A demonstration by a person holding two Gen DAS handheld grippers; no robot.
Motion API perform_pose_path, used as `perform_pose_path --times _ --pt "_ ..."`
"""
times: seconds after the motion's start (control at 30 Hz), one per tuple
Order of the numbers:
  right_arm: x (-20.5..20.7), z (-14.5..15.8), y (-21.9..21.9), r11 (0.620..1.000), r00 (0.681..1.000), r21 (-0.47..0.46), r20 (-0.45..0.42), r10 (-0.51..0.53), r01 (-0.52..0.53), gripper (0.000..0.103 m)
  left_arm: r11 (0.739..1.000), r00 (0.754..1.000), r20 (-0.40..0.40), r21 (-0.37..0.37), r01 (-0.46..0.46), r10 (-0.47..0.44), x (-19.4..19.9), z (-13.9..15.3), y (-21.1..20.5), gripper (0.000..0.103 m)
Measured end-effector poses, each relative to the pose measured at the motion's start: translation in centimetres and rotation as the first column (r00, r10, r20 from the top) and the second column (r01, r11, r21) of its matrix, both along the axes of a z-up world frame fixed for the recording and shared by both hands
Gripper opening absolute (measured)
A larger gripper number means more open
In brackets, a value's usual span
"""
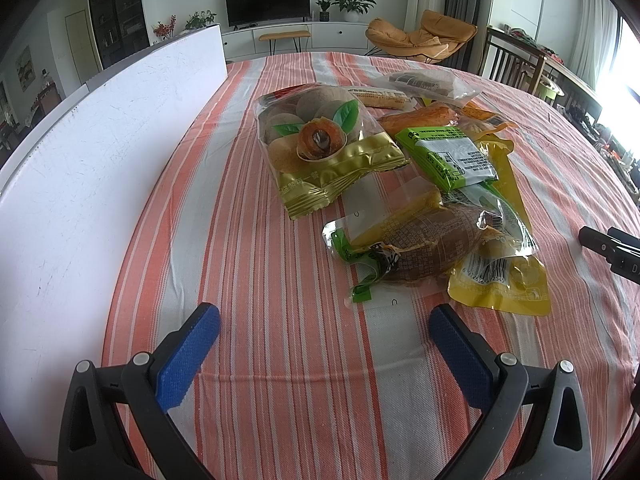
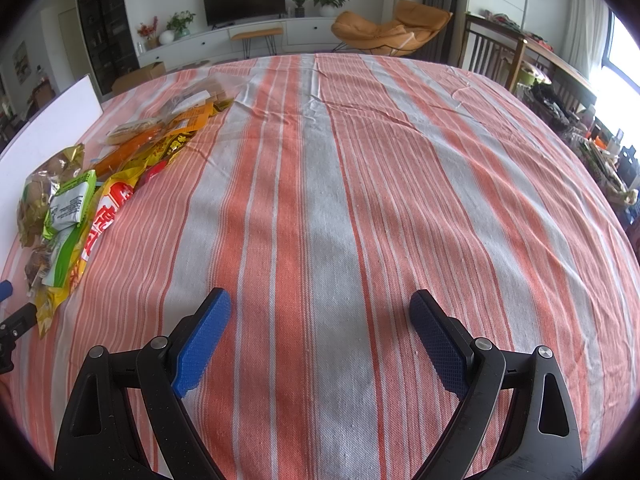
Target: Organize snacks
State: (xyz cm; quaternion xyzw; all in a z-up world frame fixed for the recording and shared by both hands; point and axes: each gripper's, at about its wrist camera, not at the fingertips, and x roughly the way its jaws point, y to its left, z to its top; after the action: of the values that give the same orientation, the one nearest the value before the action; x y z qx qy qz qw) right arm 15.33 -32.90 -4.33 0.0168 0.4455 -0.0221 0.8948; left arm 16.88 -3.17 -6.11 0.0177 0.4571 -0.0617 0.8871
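left hand-held gripper [image 1: 324, 332] wide open (empty), right hand-held gripper [image 2: 320, 312] likewise

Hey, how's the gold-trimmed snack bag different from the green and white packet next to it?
The gold-trimmed bag is larger, puffy and shows round brown fruit through clear film; the green and white packet is smaller, flatter and opaque with printed text. The bag rests on the tablecloth; the packet lies atop other wrappers. Both are sealed and untouched.
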Motion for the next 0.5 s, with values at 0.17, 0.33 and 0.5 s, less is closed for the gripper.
perform_pose_path --times 0.17,0.33,0.5 --pt "0.01 0.01 0.01 1.0 1.0 0.0 0.0 0.0 0.0 0.093 1.0 1.0 0.0 0.0 0.0 0.0 0.0 0.0 -0.01 0.103" --pt "0.0 0.01 0.0 1.0 1.0 0.0 0.0 0.0 0.0 0.093 1.0 1.0 0.0 0.0 -0.001 0.001 0.01 0.01 0.0 0.103" --pt "-0.02 0.03 0.0 1.0 1.0 0.0 0.0 0.0 0.0 0.093 1.0 1.0 0.0 0.0 -0.005 0.005 -0.01 -0.02 0.0 0.103"
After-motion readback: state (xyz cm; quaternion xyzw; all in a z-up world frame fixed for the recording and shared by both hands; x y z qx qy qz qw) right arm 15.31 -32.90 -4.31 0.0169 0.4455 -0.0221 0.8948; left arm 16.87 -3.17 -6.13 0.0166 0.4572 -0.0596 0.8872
